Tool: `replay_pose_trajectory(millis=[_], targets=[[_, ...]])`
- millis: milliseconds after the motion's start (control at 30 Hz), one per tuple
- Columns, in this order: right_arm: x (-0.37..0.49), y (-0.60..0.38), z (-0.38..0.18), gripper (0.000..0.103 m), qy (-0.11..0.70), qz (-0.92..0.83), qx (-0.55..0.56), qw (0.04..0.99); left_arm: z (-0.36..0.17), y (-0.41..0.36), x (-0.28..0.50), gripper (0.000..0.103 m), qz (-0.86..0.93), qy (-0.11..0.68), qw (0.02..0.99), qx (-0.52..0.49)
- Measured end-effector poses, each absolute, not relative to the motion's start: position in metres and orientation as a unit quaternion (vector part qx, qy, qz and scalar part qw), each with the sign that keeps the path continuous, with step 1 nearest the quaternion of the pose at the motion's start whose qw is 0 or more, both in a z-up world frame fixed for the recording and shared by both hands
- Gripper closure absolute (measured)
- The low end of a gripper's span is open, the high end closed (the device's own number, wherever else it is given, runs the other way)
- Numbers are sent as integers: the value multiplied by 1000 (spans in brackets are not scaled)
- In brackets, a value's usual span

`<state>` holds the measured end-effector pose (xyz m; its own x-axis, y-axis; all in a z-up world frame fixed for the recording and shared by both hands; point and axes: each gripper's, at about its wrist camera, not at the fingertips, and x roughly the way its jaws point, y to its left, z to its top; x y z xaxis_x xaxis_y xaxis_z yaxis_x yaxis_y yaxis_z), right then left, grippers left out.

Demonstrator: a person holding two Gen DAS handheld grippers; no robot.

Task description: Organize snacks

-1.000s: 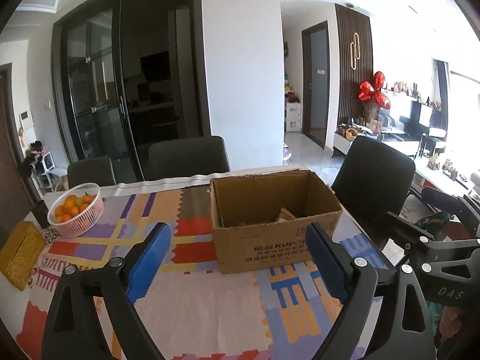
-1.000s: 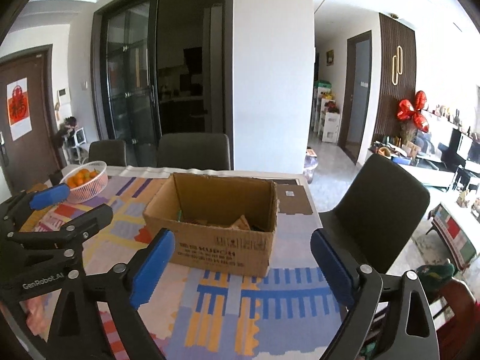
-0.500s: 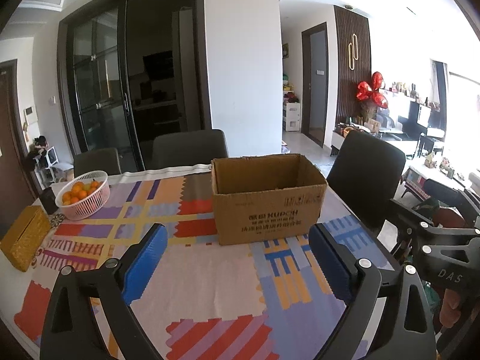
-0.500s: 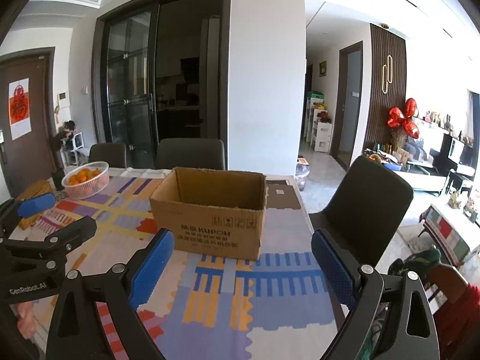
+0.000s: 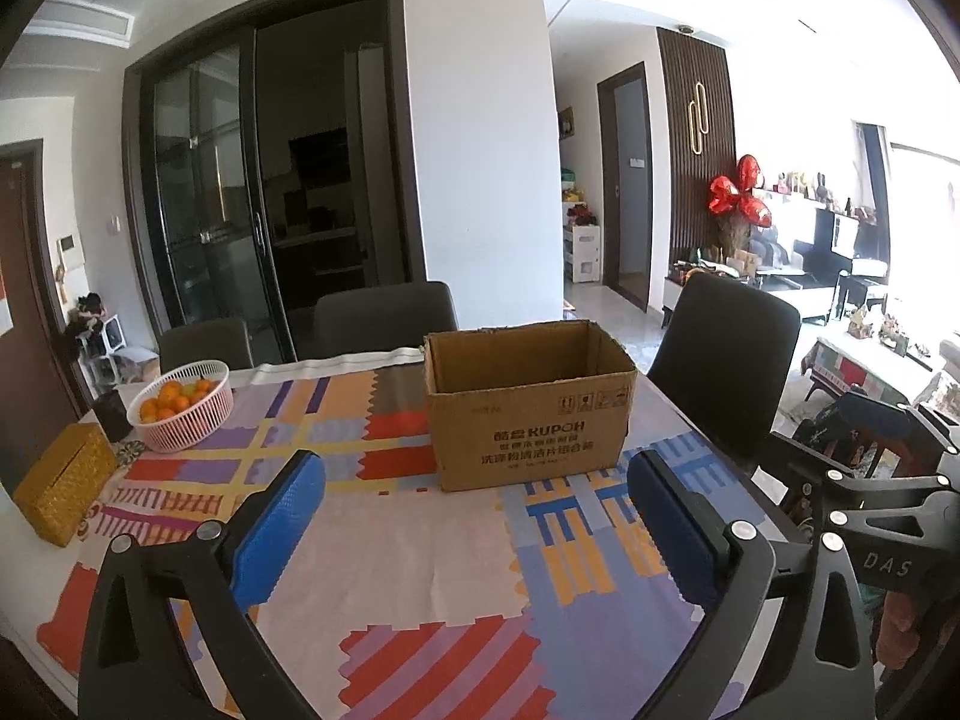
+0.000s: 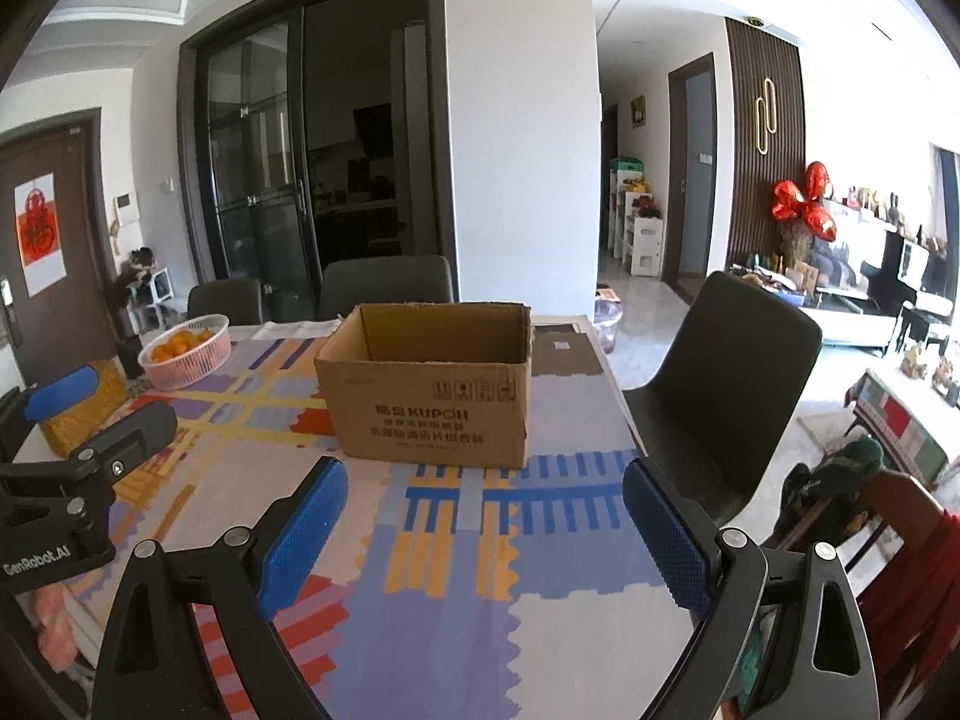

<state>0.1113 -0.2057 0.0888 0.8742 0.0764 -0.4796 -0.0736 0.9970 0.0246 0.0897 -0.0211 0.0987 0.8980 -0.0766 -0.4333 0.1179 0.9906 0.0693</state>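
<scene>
An open brown cardboard box [image 5: 528,414] [image 6: 429,396] stands on the patterned tablecloth [image 5: 390,540] toward the table's far right. Its inside is hidden from this low angle. My left gripper [image 5: 474,516] hovers over the cloth well in front of the box, its jaws still opening, with nothing between the blue pads [image 5: 276,528]. My right gripper [image 6: 483,519] is also open and empty, in front of the box. Each gripper shows at the edge of the other's view.
A white basket of oranges [image 5: 183,405] [image 6: 186,351] sits at the far left, with a yellow woven box [image 5: 63,492] and a dark cup [image 5: 113,417] near it. Dark chairs [image 5: 726,360] [image 6: 738,378] stand around the table. The right table edge lies near the box.
Both grippers have pulled back from the box, which now looks smaller and farther. Its contents, seen earlier, are hidden behind the near wall. The left jaws have spread slightly wider.
</scene>
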Motion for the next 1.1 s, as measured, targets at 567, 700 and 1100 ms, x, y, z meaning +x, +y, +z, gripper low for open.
replay_pose_trajectory(millis=[567,700,1100], targets=[[103,-203,91,9,237,33,-10,971,96,-20,90,0,-56,232,970,35],[103,-203,92,9,236,30,-12,971,95,-20,90,0,-57,230,971,36],[103,-202,92,9,235,31,-11,971,96,-20,91,0,-56,229,971,36]])
